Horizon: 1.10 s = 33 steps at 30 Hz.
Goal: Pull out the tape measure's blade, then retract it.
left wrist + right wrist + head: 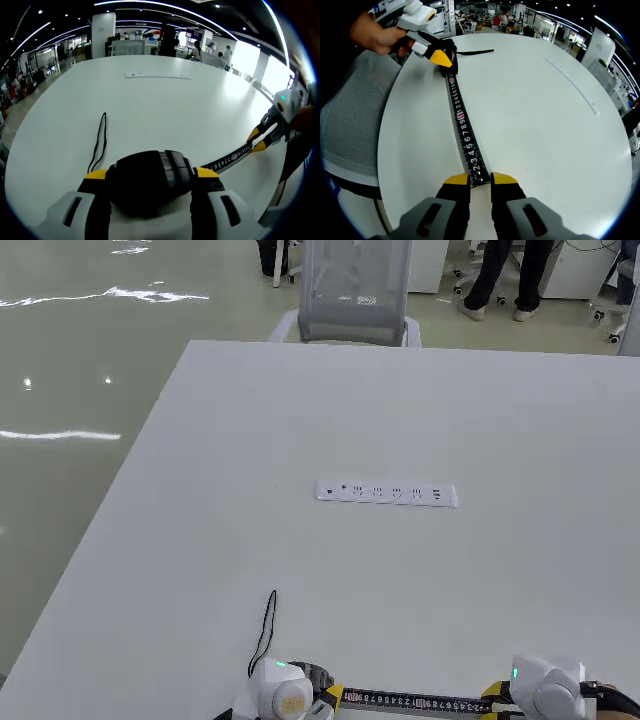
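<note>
My left gripper [151, 172] is shut on the black tape measure case [150, 190], which rests on the white table near its front edge. The dark numbered blade [462, 120] lies flat on the table, pulled out from the case [448, 54] to my right gripper [480, 179], whose yellow tips are shut on the blade's end. In the head view the blade [410, 702] spans between the left gripper [322, 700] and the right gripper [496, 698]. The case's black wrist strap [99, 142] trails across the table beyond it.
A white power strip [387, 494] lies in the middle of the table [250, 440]. A grey mesh chair [355, 290] stands at the far edge, and a person's legs [500, 280] show beyond. Another mesh chair [350, 140] is near the front edge.
</note>
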Available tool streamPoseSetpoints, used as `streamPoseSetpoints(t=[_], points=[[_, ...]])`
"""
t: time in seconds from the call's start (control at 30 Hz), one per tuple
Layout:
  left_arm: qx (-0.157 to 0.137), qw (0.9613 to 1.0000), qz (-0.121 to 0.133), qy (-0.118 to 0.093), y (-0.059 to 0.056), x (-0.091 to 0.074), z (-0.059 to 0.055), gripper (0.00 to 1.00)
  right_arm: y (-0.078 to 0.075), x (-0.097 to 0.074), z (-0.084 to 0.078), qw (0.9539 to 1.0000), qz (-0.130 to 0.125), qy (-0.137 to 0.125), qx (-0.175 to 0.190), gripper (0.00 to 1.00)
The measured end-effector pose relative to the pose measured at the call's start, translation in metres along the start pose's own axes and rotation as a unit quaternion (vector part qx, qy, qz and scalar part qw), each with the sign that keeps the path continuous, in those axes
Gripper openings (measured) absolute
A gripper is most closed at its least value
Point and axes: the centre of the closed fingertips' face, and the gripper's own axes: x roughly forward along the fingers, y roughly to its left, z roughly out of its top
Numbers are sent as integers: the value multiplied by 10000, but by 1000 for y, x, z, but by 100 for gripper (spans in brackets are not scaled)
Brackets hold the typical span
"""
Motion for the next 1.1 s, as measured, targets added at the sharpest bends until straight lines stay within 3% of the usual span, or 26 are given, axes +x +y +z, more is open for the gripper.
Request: streamPoseSetpoints(t=[1.1], points=[[24,10000,-44,-15,0,0,0,61,4,7,10,10000,70,10,-51,14]])
